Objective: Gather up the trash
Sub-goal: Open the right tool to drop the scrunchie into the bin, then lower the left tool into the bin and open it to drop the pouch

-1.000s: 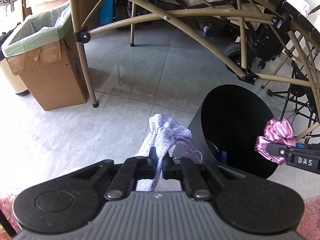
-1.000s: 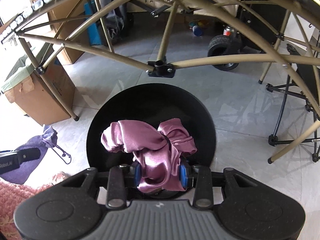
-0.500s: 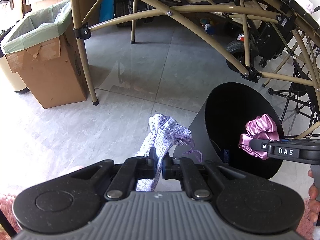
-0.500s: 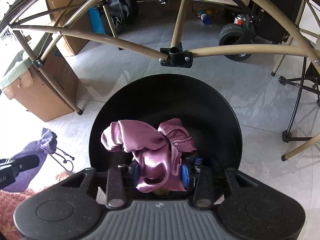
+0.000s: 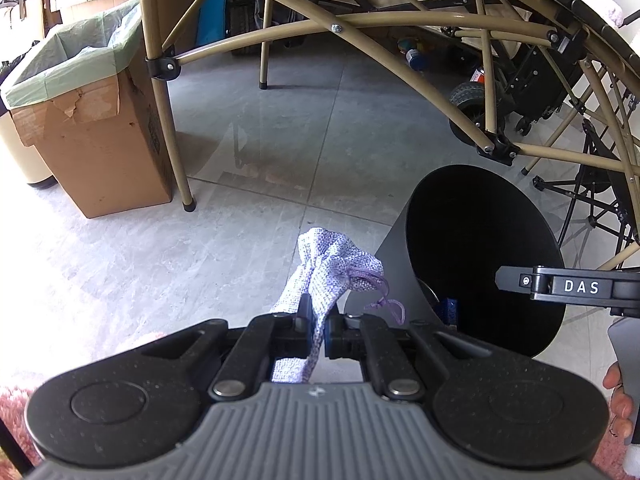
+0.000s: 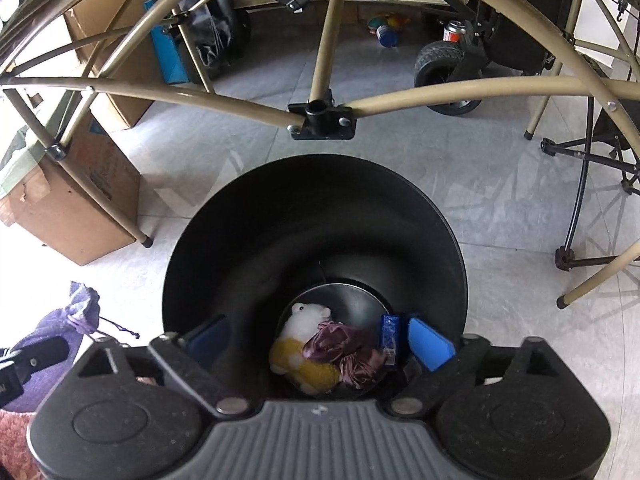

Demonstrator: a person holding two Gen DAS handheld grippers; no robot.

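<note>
The left tool [image 5: 316, 330] is clamped tight on a lilac pouch [image 5: 334, 268], whose woven cloth stands up between the pads and whose purple drawstring [image 5: 386, 304] hangs to the right; the pouch is held above the grey tiled floor [image 5: 260, 152], just left of the black bin [image 5: 480, 248]; the right tool [image 6: 320, 338] hovers over the bin's mouth with its jaws opening, now spread wide, its blue pads [image 6: 430, 342] apart at either side and nothing between them; down at the bottom of the bin lies a pink satin scrunchie [image 6: 346, 354], crumpled, resting against a white and yellow plush toy [image 6: 300, 344] on its left and near a small blue packet [image 6: 389, 340] on its right; in the left view the right tool's black finger, marked DAS, reaches in from the right across the bin's rim, with fingertips of a hand [image 5: 618, 396] visible at the frame edge below it; a cardboard box [image 5: 92, 136] lined with a green bag stands far left on the floor, beside a tan tube frame [image 5: 360, 20] whose legs and struts arch over the scene; a pink rug [image 6: 16, 440] shows at the lower left corner.
</note>
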